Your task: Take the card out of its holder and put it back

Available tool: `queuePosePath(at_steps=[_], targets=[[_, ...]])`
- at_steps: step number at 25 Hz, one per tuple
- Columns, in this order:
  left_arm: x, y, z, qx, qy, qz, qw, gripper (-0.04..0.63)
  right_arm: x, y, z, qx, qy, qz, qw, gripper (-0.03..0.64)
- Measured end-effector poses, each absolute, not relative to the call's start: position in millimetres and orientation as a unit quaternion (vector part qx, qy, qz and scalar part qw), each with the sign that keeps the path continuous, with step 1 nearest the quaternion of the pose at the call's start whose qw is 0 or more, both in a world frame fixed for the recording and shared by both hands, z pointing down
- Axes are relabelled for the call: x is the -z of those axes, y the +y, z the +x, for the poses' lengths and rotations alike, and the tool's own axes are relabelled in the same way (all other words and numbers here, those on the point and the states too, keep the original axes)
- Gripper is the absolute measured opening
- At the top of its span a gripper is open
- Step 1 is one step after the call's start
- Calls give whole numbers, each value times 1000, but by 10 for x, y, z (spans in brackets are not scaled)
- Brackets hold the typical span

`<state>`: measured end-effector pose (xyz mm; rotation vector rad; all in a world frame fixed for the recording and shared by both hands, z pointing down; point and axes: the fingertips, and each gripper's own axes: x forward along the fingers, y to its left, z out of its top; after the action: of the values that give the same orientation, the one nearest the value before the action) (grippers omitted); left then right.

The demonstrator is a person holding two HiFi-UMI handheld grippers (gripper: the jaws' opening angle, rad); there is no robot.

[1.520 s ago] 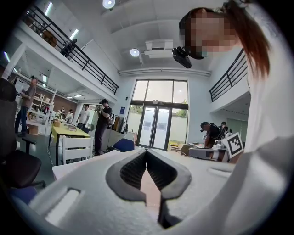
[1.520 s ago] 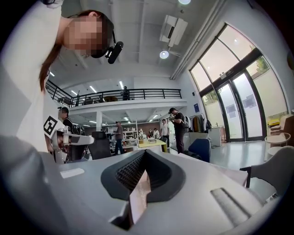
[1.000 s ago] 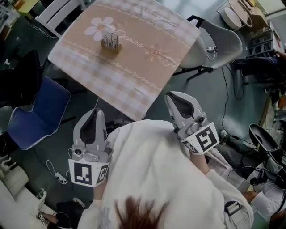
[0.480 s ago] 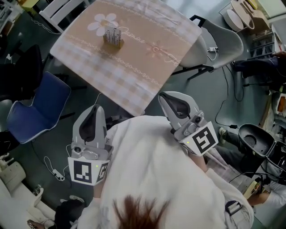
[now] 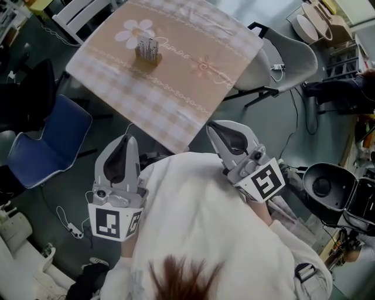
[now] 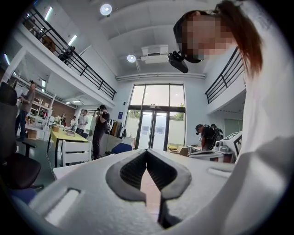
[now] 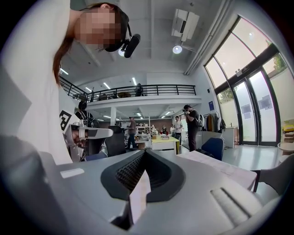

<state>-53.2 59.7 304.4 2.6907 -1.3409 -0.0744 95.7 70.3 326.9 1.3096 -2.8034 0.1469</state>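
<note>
A card holder (image 5: 147, 49), a small wooden base with cards upright in it, stands at the far side of the table (image 5: 176, 76), which wears a beige checked cloth. Both grippers are held close to the person's body, well short of the holder. My left gripper (image 5: 126, 139) (image 6: 146, 152) is shut and empty, below the table's near edge. The right gripper (image 5: 212, 126) (image 7: 144, 151) is also shut and empty, just off the table's near corner. The holder shows in neither gripper view.
A blue chair (image 5: 50, 146) stands left of the table, a grey chair (image 5: 287, 58) to its right and a white chair (image 5: 82, 14) behind it. A black round device (image 5: 325, 187) and cables lie on the floor at right. Several people stand far off in the hall.
The right gripper has shifted a little left and up in the picture, closer to the table's corner. The left gripper has stayed put. Both remain shut.
</note>
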Motion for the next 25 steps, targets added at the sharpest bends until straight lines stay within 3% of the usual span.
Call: queuePosePath(at_steps=[25], targets=[[-3003,583,-477,22,-453,890,48,0,-3293,679,939,-41,-916,398,29,0]])
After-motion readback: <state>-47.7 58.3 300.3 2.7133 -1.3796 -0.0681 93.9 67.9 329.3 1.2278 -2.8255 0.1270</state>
